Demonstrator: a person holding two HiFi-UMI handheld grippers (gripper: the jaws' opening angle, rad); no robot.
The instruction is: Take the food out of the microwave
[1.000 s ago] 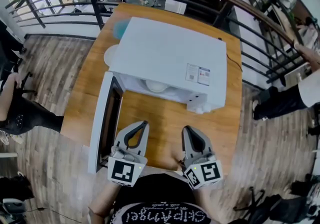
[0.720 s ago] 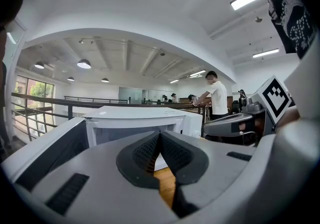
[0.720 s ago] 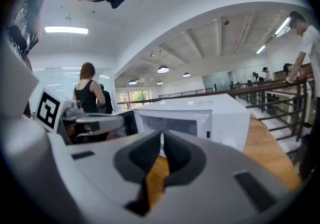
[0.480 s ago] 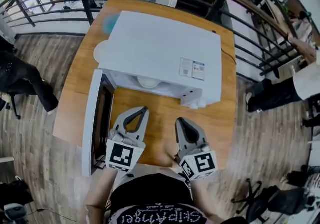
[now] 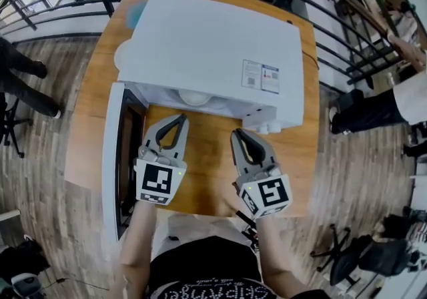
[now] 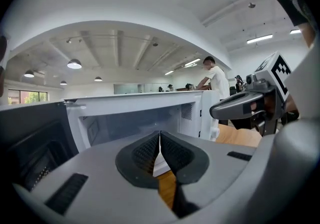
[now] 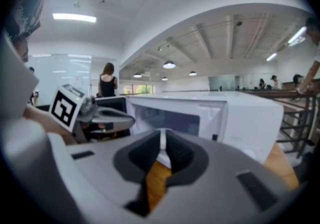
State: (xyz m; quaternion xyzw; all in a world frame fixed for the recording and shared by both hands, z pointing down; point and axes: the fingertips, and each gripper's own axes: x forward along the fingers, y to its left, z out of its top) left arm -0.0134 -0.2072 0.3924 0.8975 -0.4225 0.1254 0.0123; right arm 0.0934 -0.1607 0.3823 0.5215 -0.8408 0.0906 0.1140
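Note:
A white microwave (image 5: 213,44) stands on the wooden table (image 5: 207,157), its door (image 5: 110,157) swung open to the left. Inside the cavity, just under the top edge, shows part of a white dish (image 5: 195,97); any food on it is hidden. My left gripper (image 5: 180,119) is shut and empty, its tips just in front of the opening. My right gripper (image 5: 238,134) is also shut and empty, a little further back, near the control side. The left gripper view looks past the closed jaws (image 6: 160,135) into the cavity (image 6: 135,118). The right gripper view shows closed jaws (image 7: 162,135) before the microwave (image 7: 200,113).
A white plate (image 5: 120,57) and a teal object (image 5: 133,14) lie on the table left of the microwave. A dark railing (image 5: 347,24) curves round behind the table. A person (image 5: 400,97) stands at the right, and someone's legs (image 5: 20,71) show at the left.
Both grippers have moved forward and lower toward the microwave opening, the left one more. Both stayed shut. The head view has shifted closer over the microwave.

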